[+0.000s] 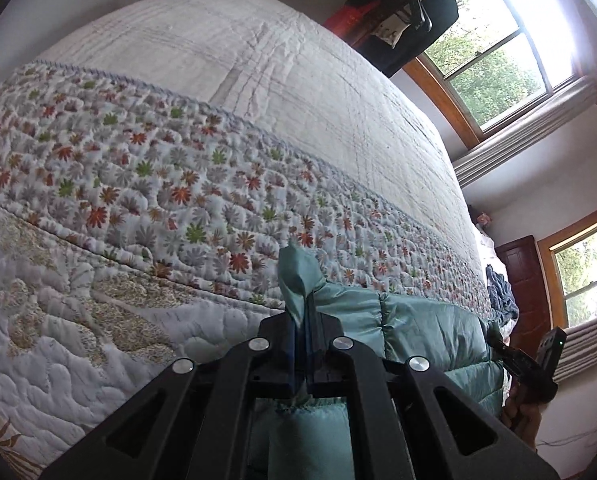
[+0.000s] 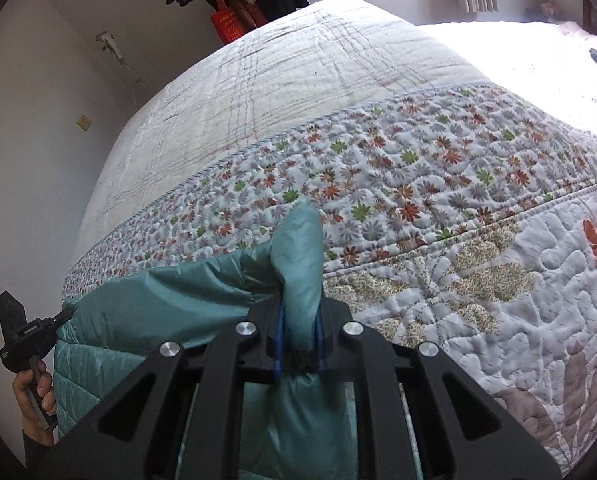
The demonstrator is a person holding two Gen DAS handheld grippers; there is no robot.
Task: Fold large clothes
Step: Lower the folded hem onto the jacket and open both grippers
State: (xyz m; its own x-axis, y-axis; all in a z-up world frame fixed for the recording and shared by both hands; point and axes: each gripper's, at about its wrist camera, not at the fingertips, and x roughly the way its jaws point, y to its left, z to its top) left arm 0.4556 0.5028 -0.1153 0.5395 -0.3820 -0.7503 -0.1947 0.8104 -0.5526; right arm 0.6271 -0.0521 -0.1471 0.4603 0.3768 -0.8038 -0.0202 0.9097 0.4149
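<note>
You are holding a teal quilted jacket [image 1: 430, 332] stretched between your two tools above the near edge of the bed [image 1: 258, 80], which is covered by a floral quilt [image 1: 146, 176]. Your left hand-held gripper [image 1: 303, 320] is pinching a bunched corner of the fabric, its jaws closed down to a narrow slit with a peak of cloth poking out past the tips. Your right hand-held gripper [image 2: 300, 320] is clamping a thicker roll of the same garment, its jaws drawn in tight against the padding. In the right wrist view your left hand [image 2: 34, 400] is showing at the frame's edge, gripping its tool's handle. By my reading, you are at the lift-and-spread step: the jacket is hanging by one edge, not yet laid down. The next move is probably calling for you to carry both corners forward over the quilt and lower them evenly, keeping the span taut so the body is landing flat. Much is staying out of sight: the lower part of the jacket is dropping below both frames, so you cannot tell which edge you are holding, where the sleeves are lying, or whether any fold is already made. The window glare is washing out the far side of the bed.
</note>
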